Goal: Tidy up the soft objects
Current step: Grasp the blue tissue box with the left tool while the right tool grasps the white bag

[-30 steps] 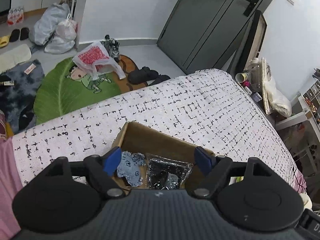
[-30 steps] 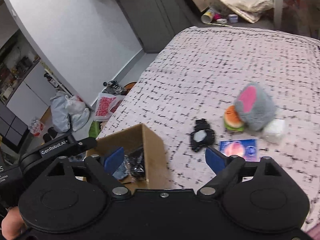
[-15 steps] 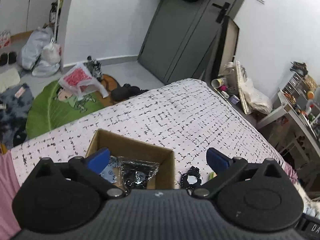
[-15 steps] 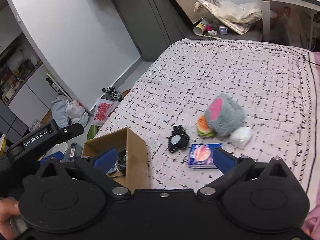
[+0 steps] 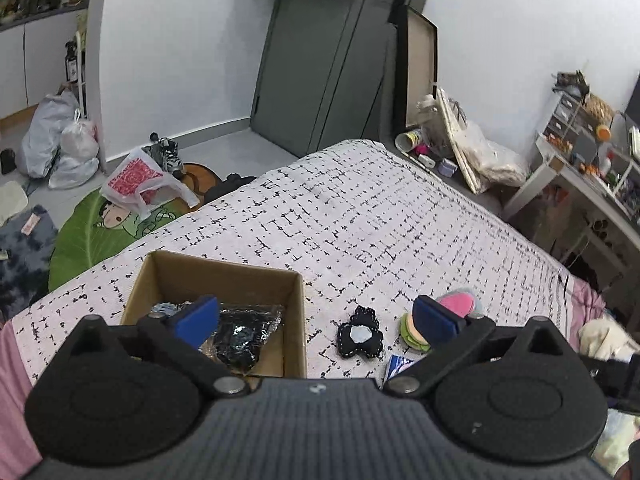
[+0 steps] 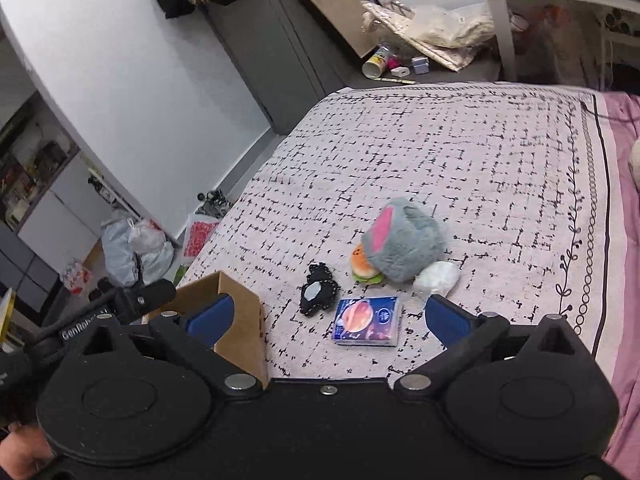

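Note:
A cardboard box (image 5: 224, 280) sits on the bed and holds a shiny black packet (image 5: 244, 332) and a blue patterned cloth. The box also shows in the right wrist view (image 6: 240, 320). Beside it lie a black fuzzy item (image 6: 318, 294) (image 5: 360, 334), a blue tissue pack (image 6: 368, 320), a burger plush (image 6: 364, 268), a grey plush with a pink ear (image 6: 404, 240) and a white soft bundle (image 6: 436, 278). My left gripper (image 5: 316, 316) is open and empty above the box's right wall. My right gripper (image 6: 326, 316) is open and empty above the tissue pack.
The bed cover (image 6: 460, 160) is white with black dashes, with a pink sheet (image 6: 628, 280) at its right edge. The floor past the bed holds bags (image 5: 60, 140), a green leaf mat (image 5: 92, 232), shoes and clutter by a grey door (image 5: 320, 60).
Both grippers have pulled back and risen, so more of the bed shows. The left gripper has swung right, away from over the box. Both jaws have opened wider.

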Demonstrator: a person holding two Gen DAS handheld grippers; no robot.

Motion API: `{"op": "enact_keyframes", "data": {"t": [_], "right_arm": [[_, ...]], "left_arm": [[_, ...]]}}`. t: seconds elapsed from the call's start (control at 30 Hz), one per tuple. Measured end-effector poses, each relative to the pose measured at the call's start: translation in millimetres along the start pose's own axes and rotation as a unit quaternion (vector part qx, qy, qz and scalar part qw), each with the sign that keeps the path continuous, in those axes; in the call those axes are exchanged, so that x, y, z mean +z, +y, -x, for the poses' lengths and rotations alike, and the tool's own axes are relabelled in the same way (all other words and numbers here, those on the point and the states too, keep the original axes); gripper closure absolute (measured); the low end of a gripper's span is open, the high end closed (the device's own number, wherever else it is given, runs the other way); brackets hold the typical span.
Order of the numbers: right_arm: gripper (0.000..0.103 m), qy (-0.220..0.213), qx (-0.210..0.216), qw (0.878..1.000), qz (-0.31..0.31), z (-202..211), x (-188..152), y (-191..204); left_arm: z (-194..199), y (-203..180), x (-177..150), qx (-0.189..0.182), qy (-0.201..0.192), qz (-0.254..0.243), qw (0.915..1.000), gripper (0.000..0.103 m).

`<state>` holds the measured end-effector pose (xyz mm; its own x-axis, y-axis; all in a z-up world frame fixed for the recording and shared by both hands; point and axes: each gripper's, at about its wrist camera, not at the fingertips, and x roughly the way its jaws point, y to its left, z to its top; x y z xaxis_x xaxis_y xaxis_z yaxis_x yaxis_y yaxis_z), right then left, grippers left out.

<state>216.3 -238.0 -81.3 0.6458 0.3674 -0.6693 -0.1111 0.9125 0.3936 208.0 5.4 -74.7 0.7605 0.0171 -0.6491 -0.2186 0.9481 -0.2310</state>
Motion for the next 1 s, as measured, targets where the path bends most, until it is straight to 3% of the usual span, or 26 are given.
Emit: {"op": "enact_keyframes", "data": {"t": [0.23,0.53,0.67,0.8,1.0], "right_arm": [[0.0,0.004,0.009,0.998,-0.064,-15.9,-3.4,-36.1],[0.004,0.004,0.014,0.992,-0.123,-37.5,-3.7,-74.5],[0.012,0.004,0.015,0.991,-0.13,-47.5,-3.4,-88.5],[0.029,0.013,0.019,0.987,-0.158,-62.1,-3.0,-107.2],[0.035,0.021,0.025,0.981,-0.194,-80.4,-2.8,-132.1]], "left_arm": [[-14.8,-14.8,-10.5,-0.009,0.015,-0.006,0.9998,0.001],[-42.1,-55.3,-16.2,-0.025,0.053,-0.053,0.9969,0.001],[-60.1,-71.2,-22.6,-0.022,0.081,-0.061,0.9946,0.001],[-84.3,-82.9,-29.0,-0.017,0.114,-0.064,0.9912,0.003],[-118.8,-100.2,-41.6,-0.006,0.147,-0.076,0.9862,0.003]]}}
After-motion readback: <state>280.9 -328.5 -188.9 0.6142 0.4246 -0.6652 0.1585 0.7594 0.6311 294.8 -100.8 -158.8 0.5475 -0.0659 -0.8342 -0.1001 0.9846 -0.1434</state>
